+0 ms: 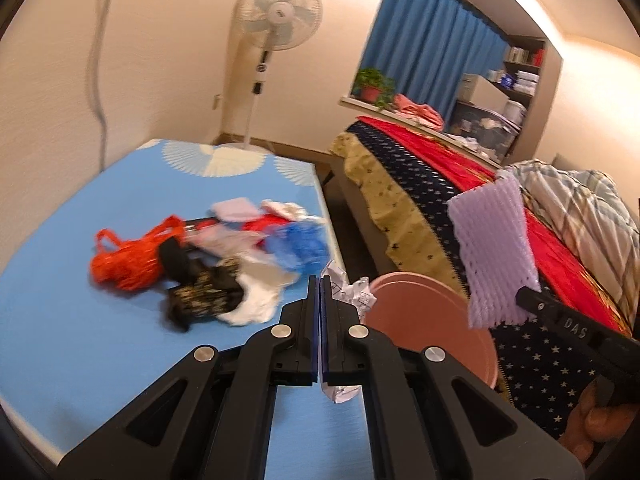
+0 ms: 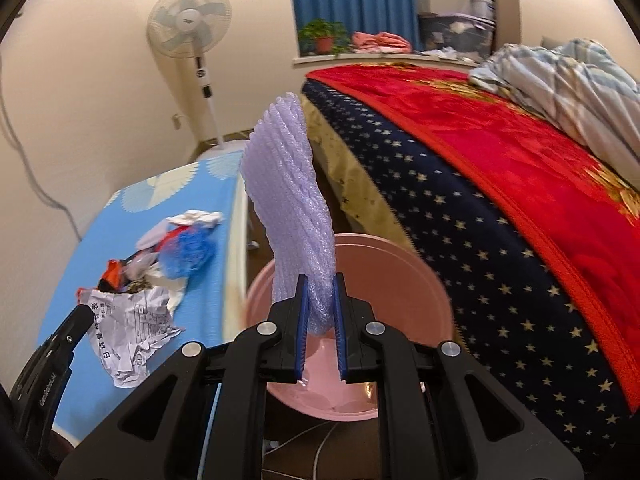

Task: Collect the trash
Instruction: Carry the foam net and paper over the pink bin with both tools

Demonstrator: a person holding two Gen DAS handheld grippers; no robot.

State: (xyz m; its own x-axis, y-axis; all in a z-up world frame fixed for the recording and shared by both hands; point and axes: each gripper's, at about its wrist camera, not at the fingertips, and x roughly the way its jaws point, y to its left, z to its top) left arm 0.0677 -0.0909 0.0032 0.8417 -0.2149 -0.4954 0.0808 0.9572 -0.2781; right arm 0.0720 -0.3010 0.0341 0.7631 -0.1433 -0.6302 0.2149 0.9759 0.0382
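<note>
My left gripper [image 1: 321, 280] is shut on a crumpled printed paper [image 1: 352, 294], held over the table's right edge beside the pink bin [image 1: 432, 344]. The paper also shows in the right wrist view [image 2: 132, 332]. My right gripper [image 2: 320, 280] is shut on a lilac foam net sleeve [image 2: 288, 200], held upright above the pink bin [image 2: 400, 280]. The sleeve also shows in the left wrist view [image 1: 492, 252]. A pile of trash [image 1: 208, 264] lies on the blue table [image 1: 80, 340]: an orange mesh bag, blue net, white scraps, dark wrappers.
A bed with a red and star-patterned navy blanket [image 2: 480, 208] stands to the right of the bin. A standing fan [image 1: 276, 16] is by the far wall. A potted plant [image 1: 370, 88] and clutter sit on the sill under blue curtains.
</note>
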